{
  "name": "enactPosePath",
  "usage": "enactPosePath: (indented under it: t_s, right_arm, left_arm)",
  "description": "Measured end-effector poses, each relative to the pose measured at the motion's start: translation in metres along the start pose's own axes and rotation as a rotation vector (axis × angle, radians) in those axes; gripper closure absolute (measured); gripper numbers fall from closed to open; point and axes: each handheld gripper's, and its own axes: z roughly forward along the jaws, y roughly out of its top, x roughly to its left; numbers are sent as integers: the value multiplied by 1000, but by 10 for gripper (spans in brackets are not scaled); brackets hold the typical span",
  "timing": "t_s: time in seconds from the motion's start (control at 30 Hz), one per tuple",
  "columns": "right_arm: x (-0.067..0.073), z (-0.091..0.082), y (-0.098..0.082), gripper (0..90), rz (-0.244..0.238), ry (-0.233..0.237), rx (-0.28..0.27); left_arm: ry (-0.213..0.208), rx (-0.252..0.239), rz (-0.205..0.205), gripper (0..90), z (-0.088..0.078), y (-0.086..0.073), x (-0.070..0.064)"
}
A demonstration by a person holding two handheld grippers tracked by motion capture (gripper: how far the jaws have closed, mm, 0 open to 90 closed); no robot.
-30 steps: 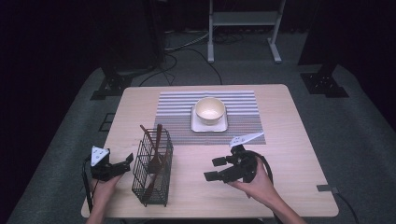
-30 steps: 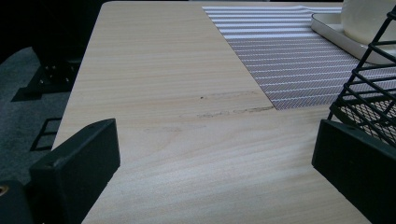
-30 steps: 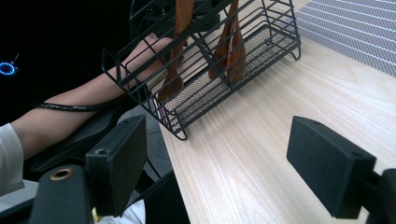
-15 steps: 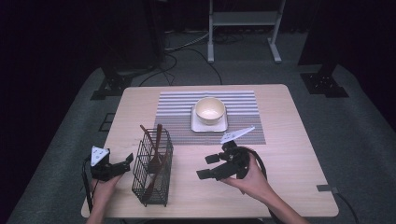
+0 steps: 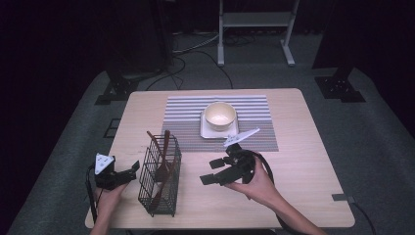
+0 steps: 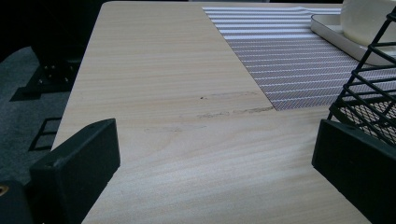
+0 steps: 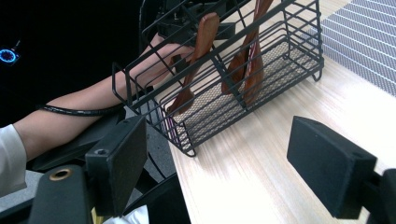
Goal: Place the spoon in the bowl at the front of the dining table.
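A black wire basket [image 5: 159,174] stands near the table's front left and holds wooden utensils [image 5: 164,156]. My left gripper [image 5: 133,171] rests open just left of it, with the basket's corner [image 6: 369,93] beside its right jaw and bare wood between the jaws [image 6: 215,168]. My right gripper [image 5: 209,171] hovers open to the right of the basket and points at it. In the right gripper view the basket [image 7: 233,79] lies ahead of the open gripper [image 7: 224,163], with two wooden utensils [image 7: 196,60] leaning inside. A cream bowl [image 5: 220,115] sits on a white square plate [image 5: 205,131].
A striped placemat [image 5: 186,117] covers the table's far middle under the plate. Bare wood [image 5: 303,166] spreads to the right of my right hand. The table's front edge [image 5: 220,226] runs close behind both hands. A metal stand [image 5: 254,19] is on the floor beyond the table.
My right gripper has moved left and slightly forward, toward the basket, and has turned to face it. The left gripper and the basket have stayed put.
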Motion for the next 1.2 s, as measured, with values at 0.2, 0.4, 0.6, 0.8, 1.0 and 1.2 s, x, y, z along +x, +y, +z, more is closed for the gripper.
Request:
enactPosePath:
  t_s: [0.2, 0.4, 0.6, 0.8, 1.0, 1.2]
  right_arm:
    - [2, 5, 8, 191, -4, 7, 4]
    - [3, 12, 15, 191, -13, 13, 13]
    - [5, 19, 23, 191, -16, 21, 18]
    - [8, 27, 31, 191, -20, 30, 30]
    - [9, 35, 37, 191, -21, 49, 34]
    - [11, 44, 43, 191, -24, 61, 41]
  left_arm:
    - [-2, 3, 1, 0, 0, 0, 0]
    - [-2, 4, 3, 0, 0, 0, 0]
    - [-2, 2, -1, 0, 0, 0, 0]
    - [-3, 2, -2, 0, 0, 0, 0]
    - [-3, 2, -2, 0, 0, 0, 0]
    - [-4, 1, -3, 0, 0, 0, 0]
